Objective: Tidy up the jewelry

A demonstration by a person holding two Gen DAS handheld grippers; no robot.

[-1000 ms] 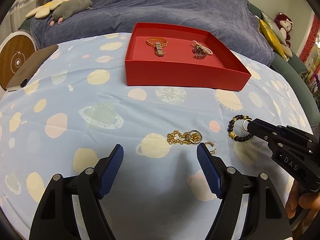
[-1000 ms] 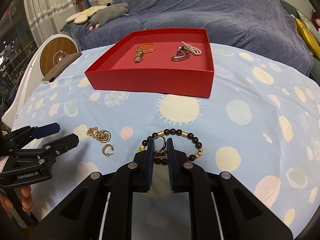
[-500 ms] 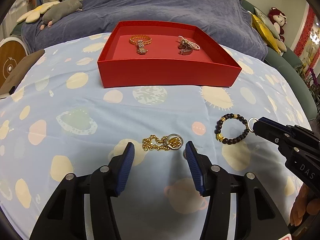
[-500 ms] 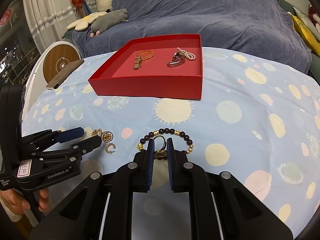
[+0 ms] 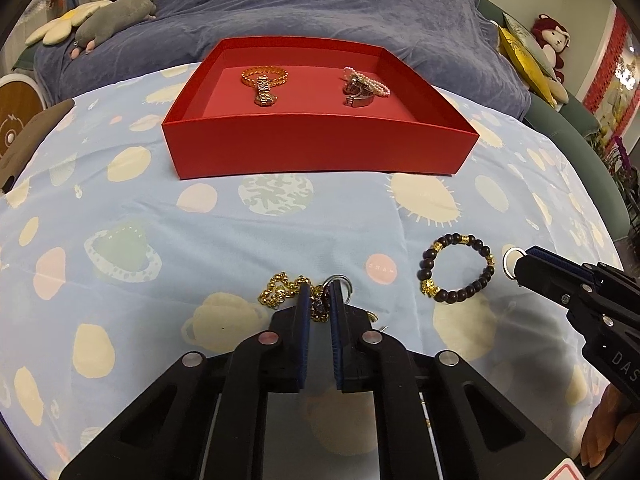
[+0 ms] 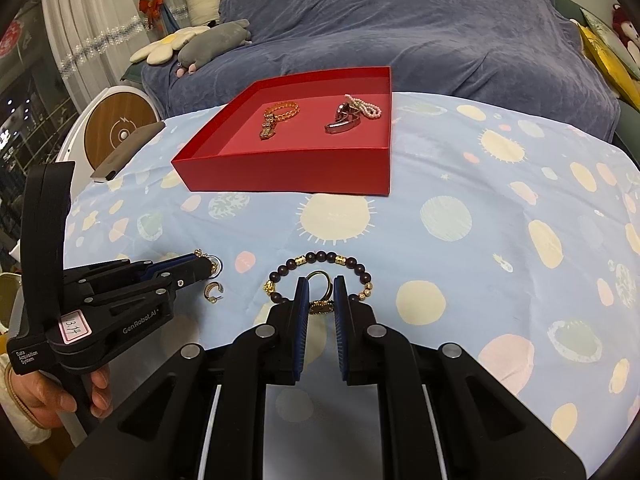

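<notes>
A red box (image 5: 320, 152) (image 6: 288, 178) at the back of the table holds a gold bracelet (image 5: 264, 78) and a pearl piece with a clip (image 5: 362, 88). My left gripper (image 5: 319, 300) is shut on the gold chain (image 5: 280, 292) lying on the cloth; it also shows in the right wrist view (image 6: 200, 266). My right gripper (image 6: 321, 296) is shut on a gold ring (image 6: 320, 292), just above the dark bead bracelet (image 6: 320, 260) (image 5: 456, 266). A small gold hoop earring (image 6: 213, 292) lies beside the left gripper.
The table carries a light blue planet-print cloth (image 5: 120, 208). A dark phone-like slab (image 6: 128, 148) lies at the far left edge. A blue-covered sofa (image 5: 320, 8) with plush toys stands behind.
My left gripper has moved forward and closed its jaws on the gold chain. My right gripper stays shut on the ring, barely moved.
</notes>
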